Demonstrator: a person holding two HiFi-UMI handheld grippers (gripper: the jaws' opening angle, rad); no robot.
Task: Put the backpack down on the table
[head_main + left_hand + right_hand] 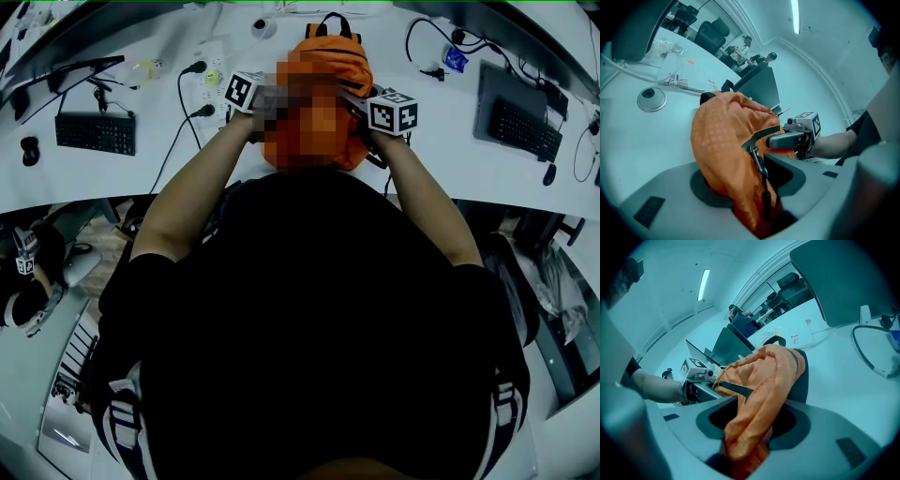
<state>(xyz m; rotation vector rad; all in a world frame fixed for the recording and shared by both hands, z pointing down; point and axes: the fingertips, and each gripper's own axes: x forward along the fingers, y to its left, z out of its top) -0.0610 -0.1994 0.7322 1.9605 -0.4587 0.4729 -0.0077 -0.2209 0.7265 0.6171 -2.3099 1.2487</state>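
Looking down, I see the white curved surface (169, 183) running left to right, with the orange backpack (339, 58) resting on it at the centre, just beyond my two hands. My left tool (750, 187) stands spread, orange fabric and a black strap passing between its jaws unpinched. My right tool (754, 427) is spread too, a fold of the backpack between its jaws. A keyboard (95, 133) lies at the left, a mouse (30, 150) beside it.
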